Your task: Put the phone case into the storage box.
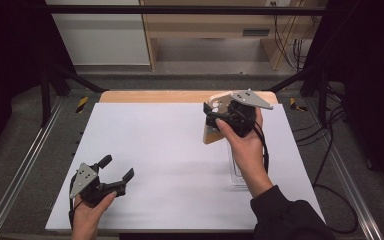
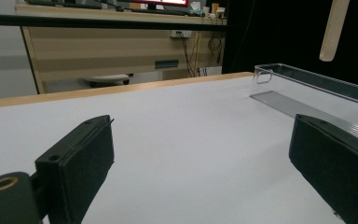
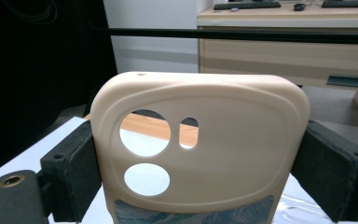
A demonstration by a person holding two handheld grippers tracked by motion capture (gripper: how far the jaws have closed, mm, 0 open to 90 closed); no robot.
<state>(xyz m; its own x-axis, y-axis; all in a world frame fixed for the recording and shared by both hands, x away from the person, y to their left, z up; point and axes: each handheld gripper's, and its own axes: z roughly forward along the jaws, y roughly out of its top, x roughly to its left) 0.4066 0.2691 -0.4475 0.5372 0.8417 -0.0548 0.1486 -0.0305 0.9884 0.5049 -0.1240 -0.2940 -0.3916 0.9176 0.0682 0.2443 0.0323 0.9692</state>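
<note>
held up close between the black padded jaws of the right gripper (image 3: 191, 154) is a cream phone case (image 3: 200, 144), matte and soft-looking with rounded corners, two round camera holes, a small slot and a blue marbled band at its lower edge; the pads press on its two long sides, so it is gripped across its width. it hangs in the air with its long axis tilted downward, just above the far end of the clear plastic tray (image 2: 307, 88), a long, shallow, glossy box on the white table sheet (image 1: 180, 160). left of the tray and well apart from it, the left gripper (image 1: 115, 170) sits low with its jaws spread wide on nothing, so the right hand (image 1: 247, 150) is plainly the nearer one for lowering the case into the tray, i judge.
</note>
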